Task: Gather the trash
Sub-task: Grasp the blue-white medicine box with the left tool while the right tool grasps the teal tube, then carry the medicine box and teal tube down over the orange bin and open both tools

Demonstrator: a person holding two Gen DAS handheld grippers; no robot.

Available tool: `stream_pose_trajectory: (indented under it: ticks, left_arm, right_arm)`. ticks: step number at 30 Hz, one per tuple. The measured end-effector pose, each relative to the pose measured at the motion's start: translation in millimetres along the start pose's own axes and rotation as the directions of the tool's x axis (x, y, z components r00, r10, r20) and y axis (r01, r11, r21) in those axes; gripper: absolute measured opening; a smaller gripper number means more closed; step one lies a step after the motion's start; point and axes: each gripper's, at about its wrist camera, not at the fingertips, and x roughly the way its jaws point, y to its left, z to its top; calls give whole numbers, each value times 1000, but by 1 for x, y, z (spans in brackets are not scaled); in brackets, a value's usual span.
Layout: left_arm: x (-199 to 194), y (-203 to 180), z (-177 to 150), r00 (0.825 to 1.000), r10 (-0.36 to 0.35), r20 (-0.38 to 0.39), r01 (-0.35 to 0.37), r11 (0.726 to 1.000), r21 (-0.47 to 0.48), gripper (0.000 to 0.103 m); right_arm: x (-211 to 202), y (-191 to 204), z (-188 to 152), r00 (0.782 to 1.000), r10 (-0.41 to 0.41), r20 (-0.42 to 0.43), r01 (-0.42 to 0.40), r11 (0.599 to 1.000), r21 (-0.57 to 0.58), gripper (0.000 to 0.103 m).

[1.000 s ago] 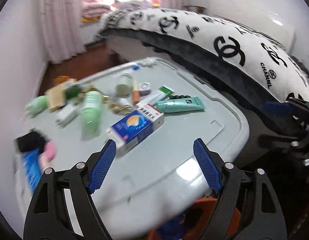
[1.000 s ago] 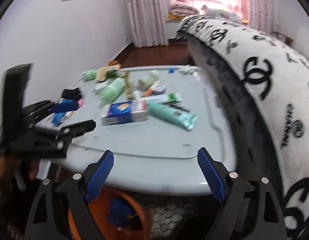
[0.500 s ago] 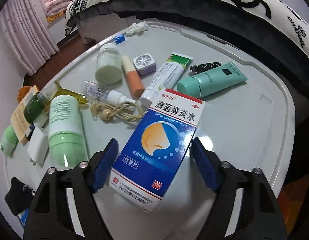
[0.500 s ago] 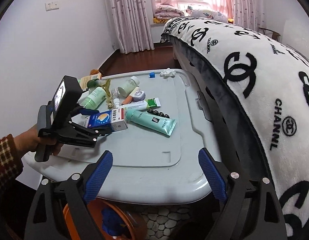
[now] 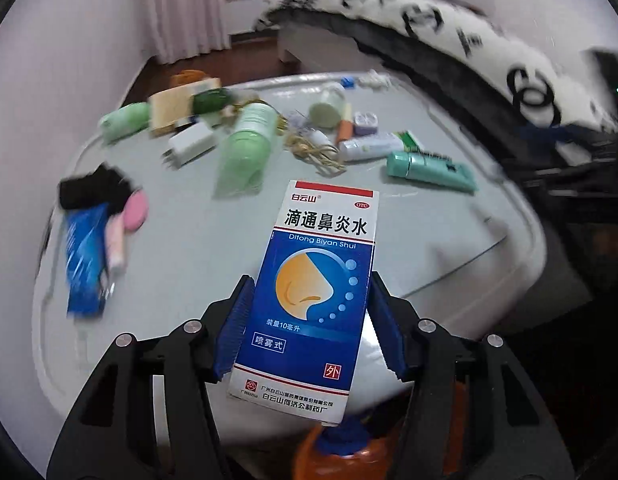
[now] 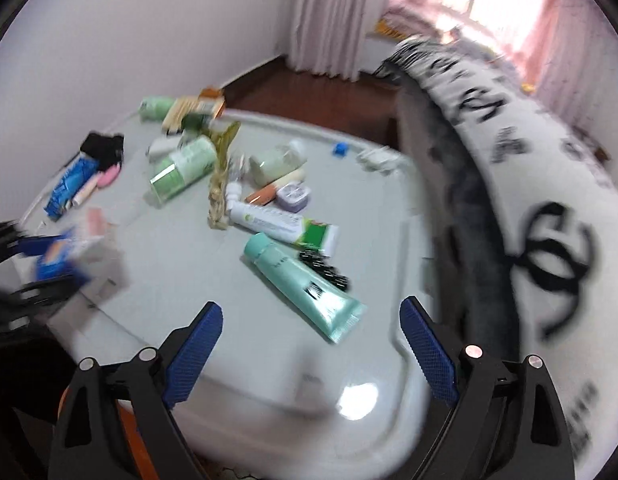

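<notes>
The left tongs (image 5: 309, 330) were closed on the blue-and-white nasal-spray box (image 5: 315, 280), one blue pad on each long side. The box was lifted clear of the grey surface (image 5: 181, 264), and its long axis ran straight out along the fingers, away from the camera. Directly beneath the near end of the box, past the near edge of the surface, sat the orange bin (image 5: 341, 456) with something blue in it. That was the relation the coming move seemed to turn on: the box hung almost over the bin mouth, so a slight draw-back and downward tilt would likely be enough before letting go.

The right tongs (image 6: 311, 354) were spread wide and held nothing, hovering over the near edge of the surface. The teal tube (image 6: 303, 286) lay just beyond them, on the far side from the bin, its long axis slanting across the gap between the fingers. The right tongs were clearly the nearer pair for it, though they would probably need turning to span its width.
</notes>
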Motion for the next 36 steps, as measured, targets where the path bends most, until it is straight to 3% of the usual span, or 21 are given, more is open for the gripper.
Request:
stream_pose_trajectory:
  ticks: [2,6,9,11,14,16,18,23,31,35,36]
  left_arm:
    - [-10,2,-9,1000,2,17,-1,1000,-21,56]
    - [-12,5,-15,999,-21,29,22,998,-50,56]
    - [-4,5,-15,999,-36,22,37,998,-51,56]
    - [0,4,-16,999,-46,12,46,998,-50,56]
    - [5,5,-19,998,-56,3,56,997,-60,56]
    - [7,6,-20,998,-55,4,55,996,-64,57]
    - [6,7,-20,999,-50,7,51,997,-66,57]
    - [6,8,-21,999,-46,8,47,996,-71,57]
    - [-4,6,-25,999,-43,15,44,997,-63,57]
    - [-10,5,-29,999,-47,17,48,996,-73,57]
    - [-11,4,-30,999,-49,20,51,996,-73,57]
  right_arm:
    - [27,3,4,998,26,-49,-27,999,-20,85]
    - [66,12,5,994,-24,-111,9,991,-131,73]
    - [85,18,3,991,-29,-130,3,981,-195,70]
    - [88,15,5,992,9,-122,-31,984,-178,69]
    - [93,9,10,987,67,-148,-86,988,-127,60]
    - [95,7,12,974,132,-183,-144,988,-55,42]
    - [93,12,12,969,121,-218,-125,992,-6,37]
    - [76,35,-1,965,103,-242,-111,994,-22,35]
    - [37,39,-16,973,138,-186,-132,990,43,31]
    - [51,40,-22,956,162,-243,-155,987,51,30]
    - [56,40,-21,961,155,-231,-148,988,44,30]
